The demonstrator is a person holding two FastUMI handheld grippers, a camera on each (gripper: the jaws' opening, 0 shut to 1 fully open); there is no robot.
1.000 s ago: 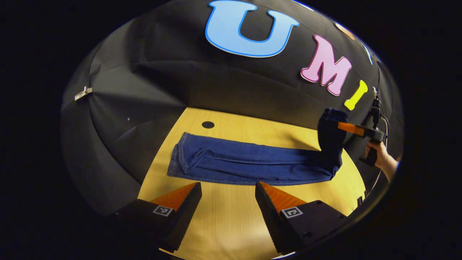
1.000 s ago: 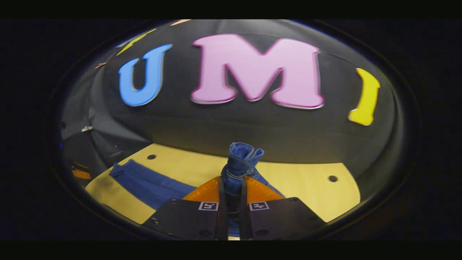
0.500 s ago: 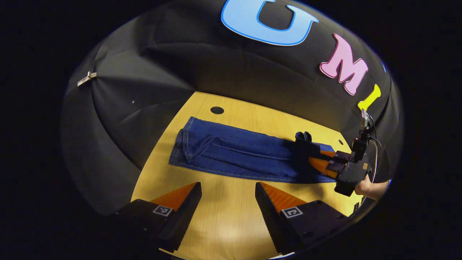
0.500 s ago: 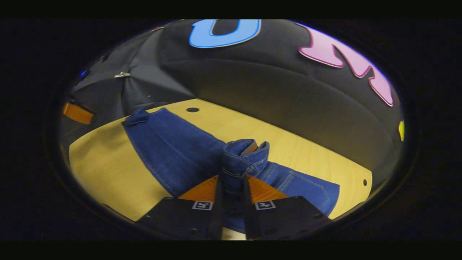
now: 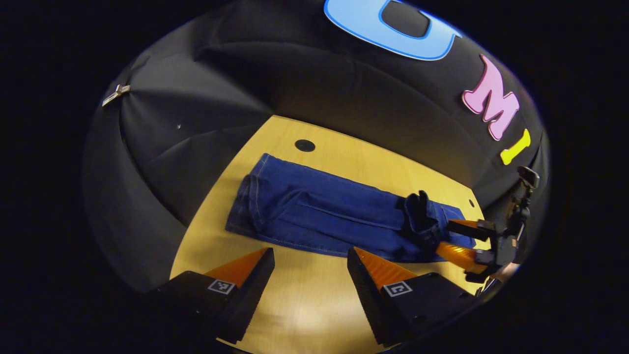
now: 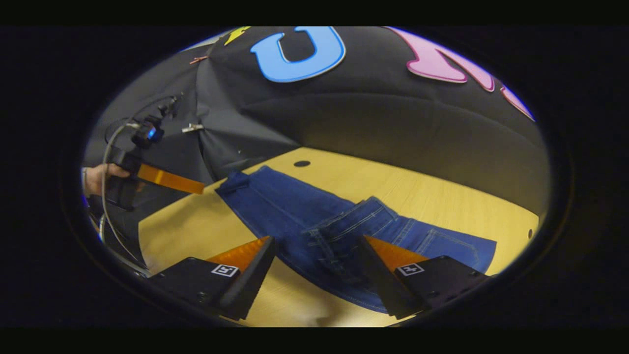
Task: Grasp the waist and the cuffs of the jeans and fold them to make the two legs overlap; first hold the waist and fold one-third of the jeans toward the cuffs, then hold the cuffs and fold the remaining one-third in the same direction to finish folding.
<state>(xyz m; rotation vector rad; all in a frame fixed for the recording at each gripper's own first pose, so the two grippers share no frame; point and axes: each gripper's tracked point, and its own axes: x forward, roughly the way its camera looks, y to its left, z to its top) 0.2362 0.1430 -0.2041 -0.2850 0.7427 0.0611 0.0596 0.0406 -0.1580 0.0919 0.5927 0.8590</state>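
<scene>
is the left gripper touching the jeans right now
Apart. In the left gripper view, the left gripper hangs open with bare table between its fingertips and the jeans.

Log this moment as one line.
right gripper open, waist folded onto jeans | left gripper open above table | cuffs flat

A pale wooden counter with small dark round holes stands in the booth. Creased black cloth wall closes round it, clipped with a metal clip.
</scene>
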